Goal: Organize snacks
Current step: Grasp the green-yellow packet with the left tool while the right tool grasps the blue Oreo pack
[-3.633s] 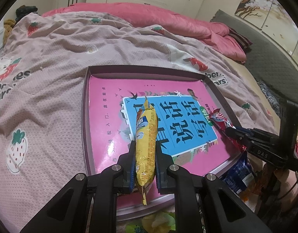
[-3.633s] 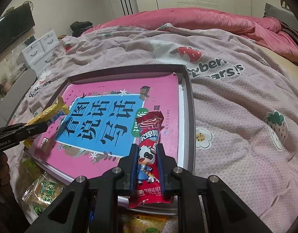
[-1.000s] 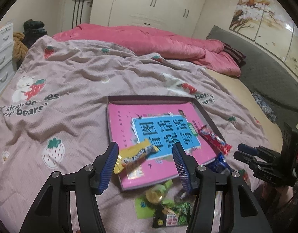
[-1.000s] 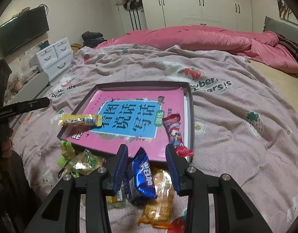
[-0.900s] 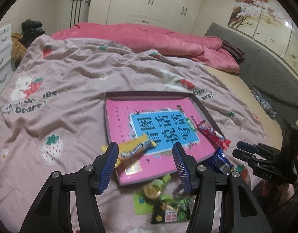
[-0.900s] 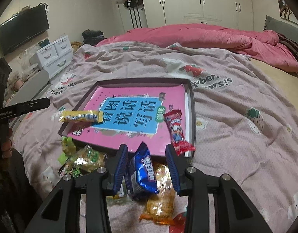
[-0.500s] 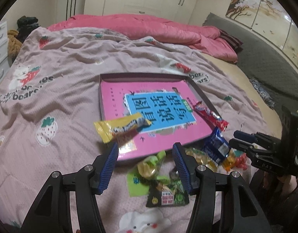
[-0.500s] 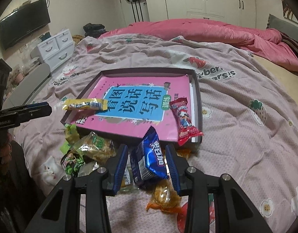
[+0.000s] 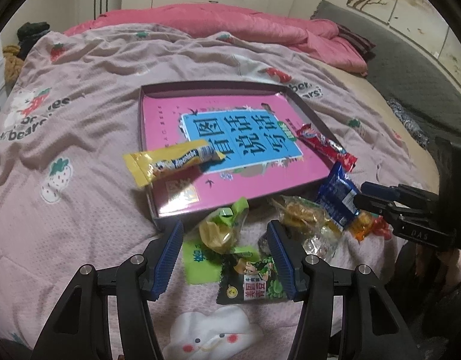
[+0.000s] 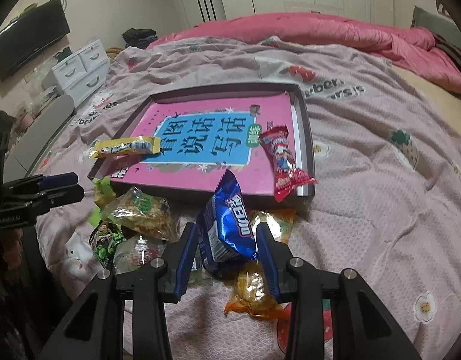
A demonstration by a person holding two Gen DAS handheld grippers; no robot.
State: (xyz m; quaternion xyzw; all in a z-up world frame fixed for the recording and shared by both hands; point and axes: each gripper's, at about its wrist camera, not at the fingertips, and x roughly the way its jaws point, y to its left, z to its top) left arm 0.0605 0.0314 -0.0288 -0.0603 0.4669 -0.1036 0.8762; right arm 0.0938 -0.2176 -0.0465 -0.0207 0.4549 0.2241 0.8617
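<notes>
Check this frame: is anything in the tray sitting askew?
Yes. The yellow bar hangs over the tray's left rim, and the red packet overhangs its near right corner. Neither lies fully inside.

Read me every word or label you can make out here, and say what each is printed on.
"看图说话写话": pink book in the tray.
"Alpenliebe": yellow candy stick.
"美国青豆": green pea packet.
"bears": bedspread.
"GenRobot.AI": left gripper.
Red snack stick and blue cookie packet: unreadable.

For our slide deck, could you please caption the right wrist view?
Open right gripper straddles a blue cookie pack below the tray, where yellow and red snack bars lie.
</notes>
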